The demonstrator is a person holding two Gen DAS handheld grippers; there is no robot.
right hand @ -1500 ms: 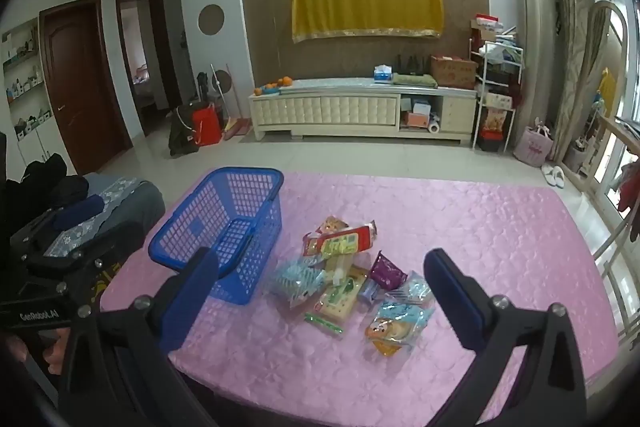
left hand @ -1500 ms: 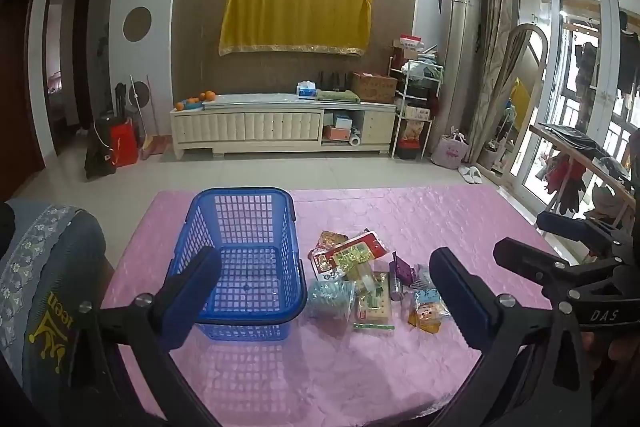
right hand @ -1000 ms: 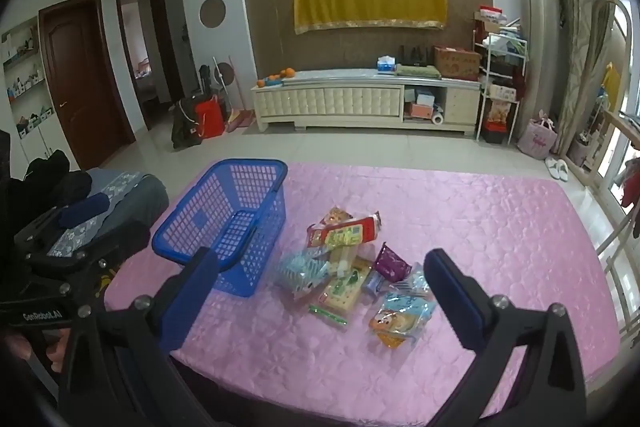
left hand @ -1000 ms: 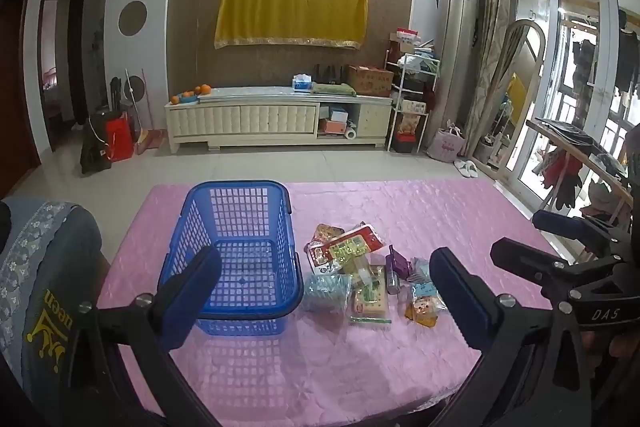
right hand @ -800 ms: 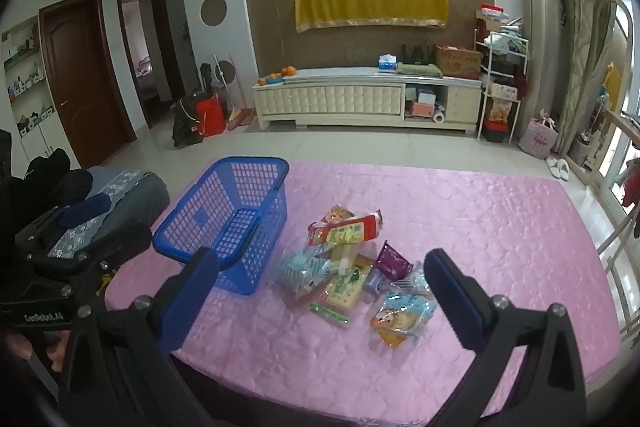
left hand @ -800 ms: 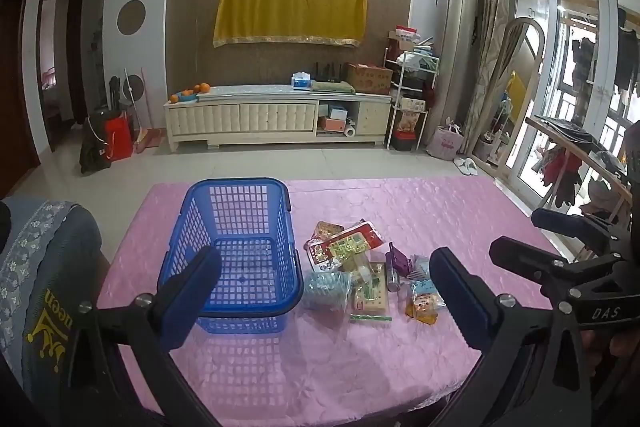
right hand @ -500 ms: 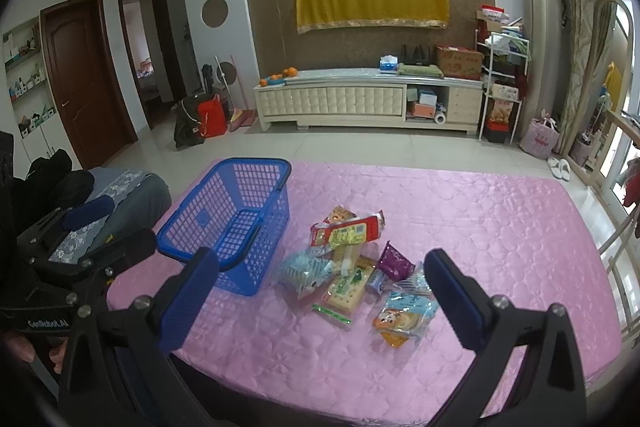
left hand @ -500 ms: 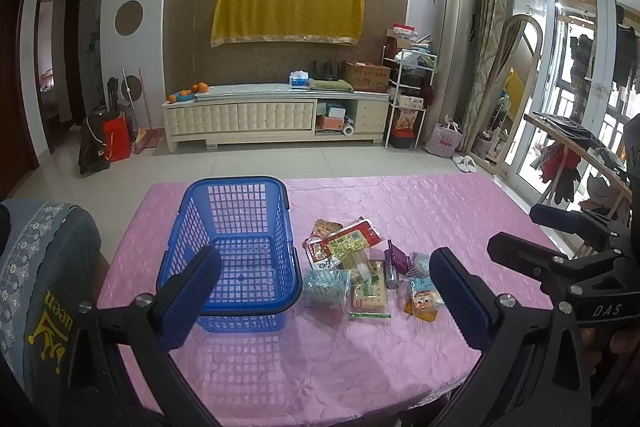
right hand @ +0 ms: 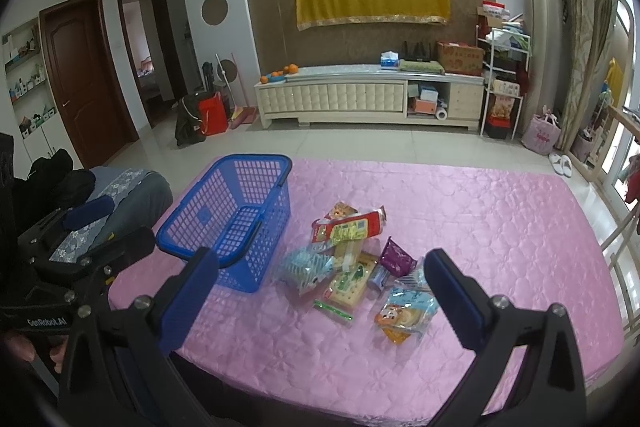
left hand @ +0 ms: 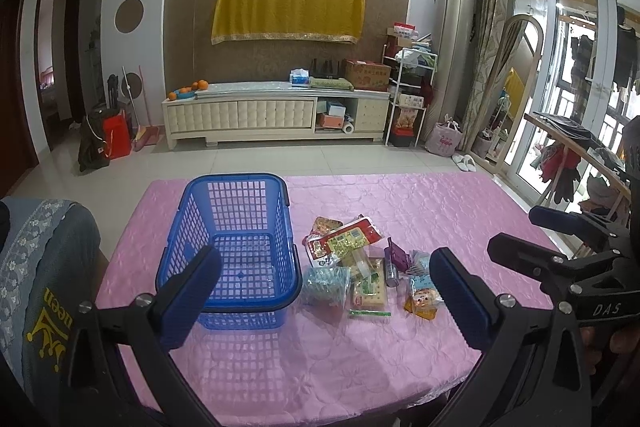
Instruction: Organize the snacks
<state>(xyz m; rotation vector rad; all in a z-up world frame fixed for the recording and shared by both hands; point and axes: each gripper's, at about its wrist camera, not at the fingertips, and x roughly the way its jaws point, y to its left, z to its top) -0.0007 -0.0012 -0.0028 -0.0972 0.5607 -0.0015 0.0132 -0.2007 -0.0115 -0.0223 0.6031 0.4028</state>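
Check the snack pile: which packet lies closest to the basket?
The pale blue ridged packet; it lies at the pile's left edge, nearest the blue basket. The others sit farther right.

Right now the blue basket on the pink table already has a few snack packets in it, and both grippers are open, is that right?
Not quite: the blue basket is empty, as the left wrist view shows. The snack packets all lie beside it on the pink table. Both the left gripper and right gripper are indeed open.
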